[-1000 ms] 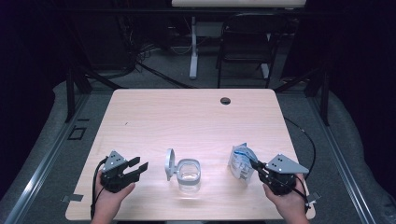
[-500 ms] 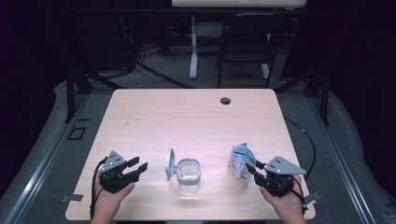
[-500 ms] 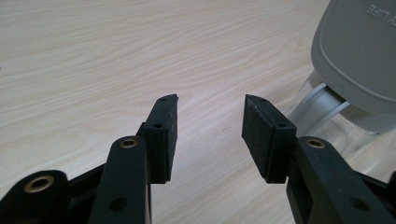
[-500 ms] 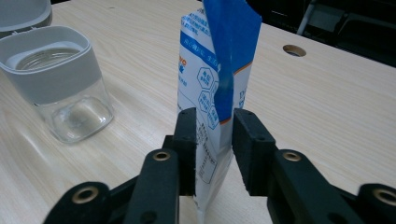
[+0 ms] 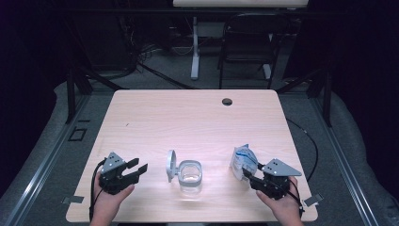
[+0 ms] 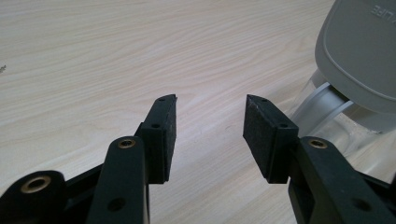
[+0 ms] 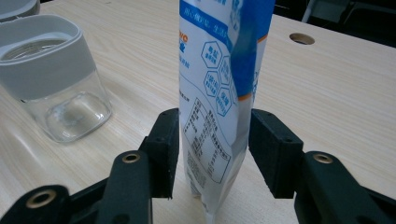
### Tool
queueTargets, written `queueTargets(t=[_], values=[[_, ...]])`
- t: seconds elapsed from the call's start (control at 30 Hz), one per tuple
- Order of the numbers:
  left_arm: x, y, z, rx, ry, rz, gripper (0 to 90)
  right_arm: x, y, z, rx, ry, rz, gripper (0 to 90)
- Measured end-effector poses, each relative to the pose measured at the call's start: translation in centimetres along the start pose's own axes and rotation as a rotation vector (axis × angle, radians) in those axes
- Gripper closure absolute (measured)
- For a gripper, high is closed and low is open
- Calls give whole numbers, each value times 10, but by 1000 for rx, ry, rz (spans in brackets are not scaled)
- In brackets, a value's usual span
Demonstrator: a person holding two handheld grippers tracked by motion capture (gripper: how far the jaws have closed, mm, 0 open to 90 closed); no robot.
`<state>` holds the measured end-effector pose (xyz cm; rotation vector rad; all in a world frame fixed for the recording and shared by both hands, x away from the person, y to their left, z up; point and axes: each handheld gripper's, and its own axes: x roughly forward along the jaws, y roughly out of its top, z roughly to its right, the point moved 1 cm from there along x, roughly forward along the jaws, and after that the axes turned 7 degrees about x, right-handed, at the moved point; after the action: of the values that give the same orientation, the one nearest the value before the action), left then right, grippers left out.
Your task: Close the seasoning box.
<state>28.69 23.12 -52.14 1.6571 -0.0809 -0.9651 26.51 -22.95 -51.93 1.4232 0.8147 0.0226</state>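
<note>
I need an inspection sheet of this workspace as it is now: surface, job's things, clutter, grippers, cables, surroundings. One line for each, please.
Surface: light wooden table, with a round hole near the far edge.
Job's things: clear jar with grey collar, its hinged lid open; blue and white pouch standing upright, to the right of the jar.
Clutter: nothing seen.
Grippers: left hand-held gripper open, empty, left of the jar; right hand-held gripper has its jaws on both sides of the pouch, whether they press it I cannot tell.
Cables: black cable runs off the table's right side.
Surroundings: dark room, chair and a white stand behind the table.
</note>
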Motion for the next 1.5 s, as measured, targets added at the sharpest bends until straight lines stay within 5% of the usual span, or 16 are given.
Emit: queueTargets(t=[0.37,1.5], values=[[0,0,-1,-6,1,4,546,10,-10,-1,-7,-1,1,452],[-3,-2,-3,-7,12,9,546,35,-40,0,8,-35,-24,423]])
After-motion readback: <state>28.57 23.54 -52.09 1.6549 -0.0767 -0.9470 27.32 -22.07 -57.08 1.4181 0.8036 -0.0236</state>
